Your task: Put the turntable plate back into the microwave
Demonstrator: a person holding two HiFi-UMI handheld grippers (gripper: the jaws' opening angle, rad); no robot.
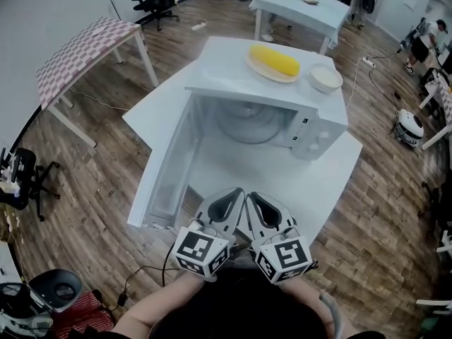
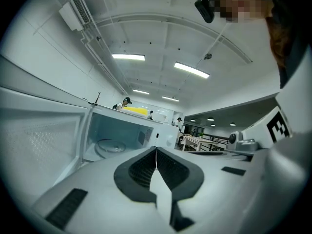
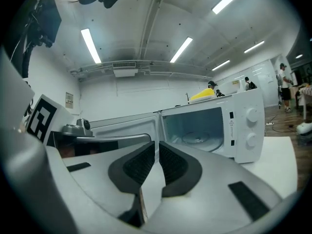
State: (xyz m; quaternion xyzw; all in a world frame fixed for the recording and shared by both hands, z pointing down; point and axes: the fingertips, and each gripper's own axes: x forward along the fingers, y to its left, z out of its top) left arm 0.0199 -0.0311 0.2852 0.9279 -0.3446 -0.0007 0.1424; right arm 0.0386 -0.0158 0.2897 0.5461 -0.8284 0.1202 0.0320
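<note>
The white microwave [image 1: 311, 129] stands on the white table [image 1: 328, 182] with its door [image 1: 166, 168] swung wide open to the left. The clear glass turntable plate [image 1: 247, 122] lies flat on the cavity floor; it also shows as the plate [image 2: 111, 146] in the left gripper view and the plate [image 3: 197, 138] in the right gripper view. Both grippers hover side by side near the table's front edge, well short of the cavity. My left gripper [image 1: 237, 193] [image 2: 156, 150] is shut and holds nothing. My right gripper [image 3: 157, 148] [image 1: 251, 196] is also shut and holds nothing.
On top of the microwave rest a yellow item on a plate [image 1: 274, 61] and a white bowl [image 1: 325, 78]. A checkered table [image 1: 85, 48] stands at the far left and another white table [image 1: 300, 9] behind. A cable [image 1: 145, 270] trails on the wooden floor.
</note>
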